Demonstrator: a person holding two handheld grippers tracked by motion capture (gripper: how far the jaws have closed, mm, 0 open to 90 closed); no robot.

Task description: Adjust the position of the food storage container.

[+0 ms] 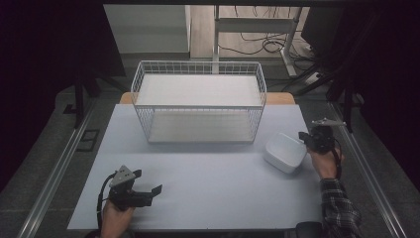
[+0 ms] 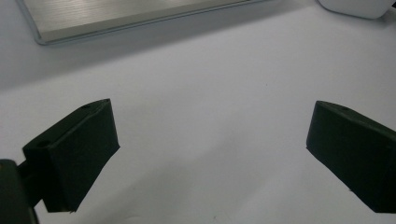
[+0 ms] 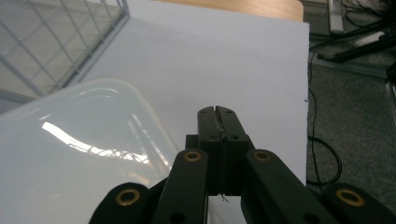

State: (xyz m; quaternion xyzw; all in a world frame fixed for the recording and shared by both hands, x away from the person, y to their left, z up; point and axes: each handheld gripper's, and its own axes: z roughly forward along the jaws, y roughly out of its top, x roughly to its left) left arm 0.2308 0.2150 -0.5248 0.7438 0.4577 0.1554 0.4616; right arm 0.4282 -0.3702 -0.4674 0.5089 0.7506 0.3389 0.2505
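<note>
1. The right gripper (image 1: 302, 137) sits at the right rim of the white square bowl (image 1: 285, 151); its jaws are pressed together on nothing (bowl just beside them, whether touching I cannot tell).
2. The bowl rests on the table (image 1: 208, 173), right of the wire basket (image 1: 198, 101).
3. The left gripper (image 1: 147, 186) rests near the front edge, jaws wide, nothing between.

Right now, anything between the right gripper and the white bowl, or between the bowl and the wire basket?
Nothing visible. The right gripper, jaws shut, sits right at the white bowl's right rim. Between bowl and wire basket lies bare table. Only the basket's own mesh wall faces the bowl. The left gripper is far off, at the near left.
</note>
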